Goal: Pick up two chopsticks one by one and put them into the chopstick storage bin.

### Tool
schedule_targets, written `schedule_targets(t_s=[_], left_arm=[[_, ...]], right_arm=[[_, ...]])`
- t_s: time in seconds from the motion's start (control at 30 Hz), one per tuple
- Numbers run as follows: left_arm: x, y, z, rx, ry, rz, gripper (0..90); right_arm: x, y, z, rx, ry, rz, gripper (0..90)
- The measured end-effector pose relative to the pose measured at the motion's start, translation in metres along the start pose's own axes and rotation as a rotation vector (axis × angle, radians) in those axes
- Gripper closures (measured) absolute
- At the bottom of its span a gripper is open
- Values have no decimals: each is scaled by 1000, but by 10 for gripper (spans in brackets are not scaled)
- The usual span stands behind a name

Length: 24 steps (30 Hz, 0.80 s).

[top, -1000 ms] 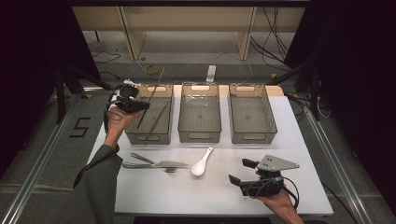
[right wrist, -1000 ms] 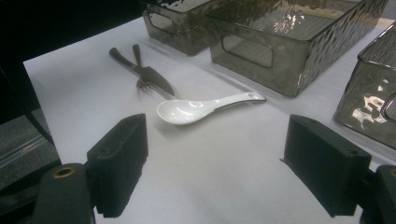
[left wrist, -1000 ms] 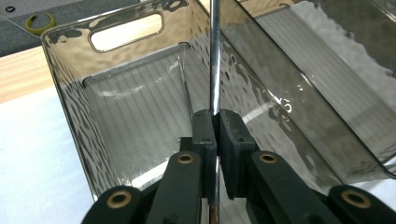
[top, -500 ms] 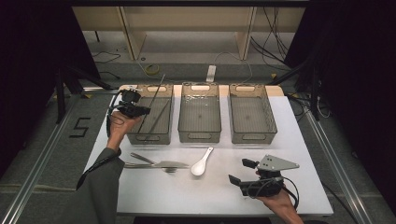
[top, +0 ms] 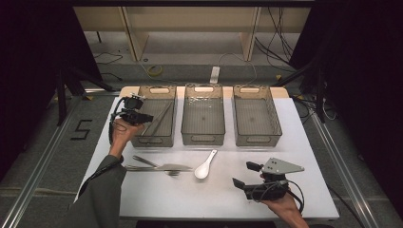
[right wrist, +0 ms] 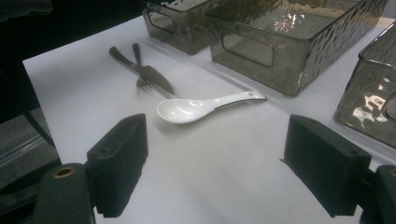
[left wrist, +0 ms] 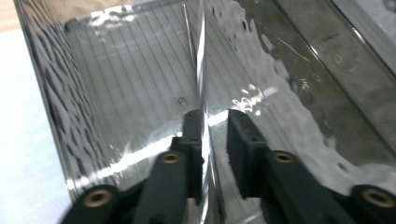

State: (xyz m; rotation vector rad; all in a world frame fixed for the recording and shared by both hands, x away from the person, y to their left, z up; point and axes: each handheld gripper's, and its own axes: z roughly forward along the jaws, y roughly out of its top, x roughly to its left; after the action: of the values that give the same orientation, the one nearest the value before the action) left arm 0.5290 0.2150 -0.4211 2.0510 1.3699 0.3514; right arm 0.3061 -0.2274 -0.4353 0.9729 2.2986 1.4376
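Hovering over the left bin (top: 154, 116), the left gripper (top: 138, 116) has a thin metal rod (left wrist: 201, 70) between its jaws, which have just been opening: the left pad touches it and a narrow gap shows on the other side. The rod's long axis runs away from the jaws down into that bin, its far end near the bottom. Well apart, the right gripper (top: 249, 178) rests with jaws wide and empty, the white spoon (right wrist: 201, 106) just ahead.
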Motion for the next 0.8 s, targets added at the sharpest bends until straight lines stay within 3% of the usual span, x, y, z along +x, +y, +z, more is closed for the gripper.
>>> schedule_targets(t_s=[0.2, 0.23, 0.27, 0.3, 0.37, 0.57, 0.63, 0.8], left_arm=[[-2, -1, -9, -30, -4, -51, 544], [-4, -1, -13, -38, -2, -53, 544], [-6, -1, -17, -51, -3, -52, 474], [-9, -2, -21, -62, -7, -49, 474], [-15, -4, -28, -84, -8, -34, 381], [-27, -16, -46, -147, -18, -18, 320], [-29, -20, -50, -177, -44, -32, 316], [-40, -31, -65, -276, -93, -20, 271]], right_arm=[[0, 0, 0, -1, 0, 0, 225], [0, 0, 0, -1, 0, 0, 225], [0, 0, 0, -1, -1, 0, 225], [0, 0, 0, -1, -1, 0, 225], [0, 0, 0, 1, -2, 1, 225], [0, 1, 1, -2, 0, 1, 225], [1, 1, 1, 2, 0, -3, 226], [0, 7, 8, 6, 6, -8, 233]])
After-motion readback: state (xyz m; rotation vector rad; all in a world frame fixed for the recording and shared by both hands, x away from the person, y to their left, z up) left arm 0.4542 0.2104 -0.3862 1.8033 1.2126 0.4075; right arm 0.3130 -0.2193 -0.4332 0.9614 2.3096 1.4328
